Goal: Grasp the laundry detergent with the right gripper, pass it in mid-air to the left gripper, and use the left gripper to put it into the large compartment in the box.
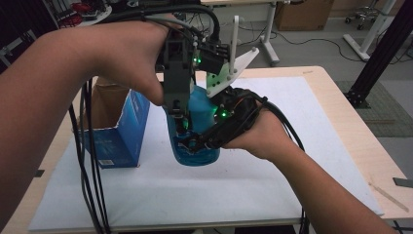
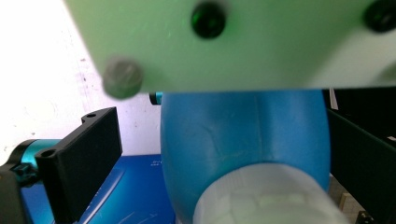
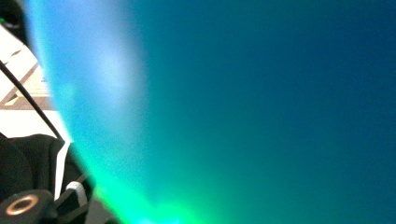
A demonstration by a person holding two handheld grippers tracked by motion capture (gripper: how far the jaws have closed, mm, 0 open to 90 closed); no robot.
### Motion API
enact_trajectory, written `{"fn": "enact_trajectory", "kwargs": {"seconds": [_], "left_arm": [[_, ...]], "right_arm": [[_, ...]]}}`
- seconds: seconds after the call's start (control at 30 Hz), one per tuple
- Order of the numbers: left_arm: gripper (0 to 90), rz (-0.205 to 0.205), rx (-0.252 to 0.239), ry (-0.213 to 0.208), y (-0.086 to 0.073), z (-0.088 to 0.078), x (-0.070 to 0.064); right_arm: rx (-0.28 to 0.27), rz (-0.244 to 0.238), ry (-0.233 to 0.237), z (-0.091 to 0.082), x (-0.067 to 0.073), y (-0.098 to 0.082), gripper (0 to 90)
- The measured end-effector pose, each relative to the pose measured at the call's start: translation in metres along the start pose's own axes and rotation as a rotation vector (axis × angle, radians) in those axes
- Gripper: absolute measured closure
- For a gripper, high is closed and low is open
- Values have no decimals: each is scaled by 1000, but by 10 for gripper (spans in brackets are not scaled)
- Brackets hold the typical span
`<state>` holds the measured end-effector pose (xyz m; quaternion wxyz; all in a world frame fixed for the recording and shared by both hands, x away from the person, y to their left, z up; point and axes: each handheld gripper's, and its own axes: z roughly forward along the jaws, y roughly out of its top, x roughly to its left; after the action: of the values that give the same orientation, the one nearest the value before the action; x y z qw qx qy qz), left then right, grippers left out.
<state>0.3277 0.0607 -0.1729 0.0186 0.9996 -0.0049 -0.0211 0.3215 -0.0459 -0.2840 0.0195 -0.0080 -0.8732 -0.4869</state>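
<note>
A see-through blue plastic bottle (image 1: 197, 146) stands upright on the white mat (image 1: 243, 195) that covers the pale wooden surface (image 1: 336, 102). It is just beside an open blue cardboard box (image 1: 122, 131), on the right of the box in the high view.

The right tongs (image 1: 204, 139) come at the bottle from the side, low down. They are shut on the bottle's round body and hold it. In the right gripper view the bottle (image 3: 243, 107) is so close that it is a big blue blur, lit green at the bottom.

The left tongs (image 1: 181, 119) point down at the bottle from above. In the left gripper view the bottle's blue shoulder (image 2: 243, 140) sits between the two black jaws. The left jaw stands clear of the bottle, with white mat showing in the gap. The right jaw is at the edge of the picture, very near the bottle, and I cannot tell if it touches. So these tongs are open around the bottle and do not squeeze it.

The blue cardboard box has its top flaps open. Its inside looks brown, and I cannot tell what is in it.

The bottle is wide and round at the bottom and narrower up high. It has a white ribbed cap (image 2: 266, 196) on top. Blue liquid shows in the lower part of the bottle.
</note>
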Motion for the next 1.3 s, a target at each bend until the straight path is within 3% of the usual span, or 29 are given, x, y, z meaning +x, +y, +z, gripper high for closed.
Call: {"fn": "enact_trajectory", "kwargs": {"seconds": [0.3,0.37,0.6,0.9,1.2,1.3], "left_arm": [[44,-1,18,5,2,1,0],[96,-3,14,6,2,1,-1],[117,-9,14,12,2,1,-1],[215,-3,23,1,4,-1,-2],[215,-15,32,15,3,0,-2],[233,-14,32,15,3,0,-2]], "right_arm": [[4,0,-2,1,-1,0,462],[1,-2,-7,1,-1,0,462],[-1,-1,-10,0,-1,0,463],[-2,-1,-16,0,-1,0,463],[-11,9,-7,0,0,1,463],[-10,-1,-27,0,-2,0,463]]}}
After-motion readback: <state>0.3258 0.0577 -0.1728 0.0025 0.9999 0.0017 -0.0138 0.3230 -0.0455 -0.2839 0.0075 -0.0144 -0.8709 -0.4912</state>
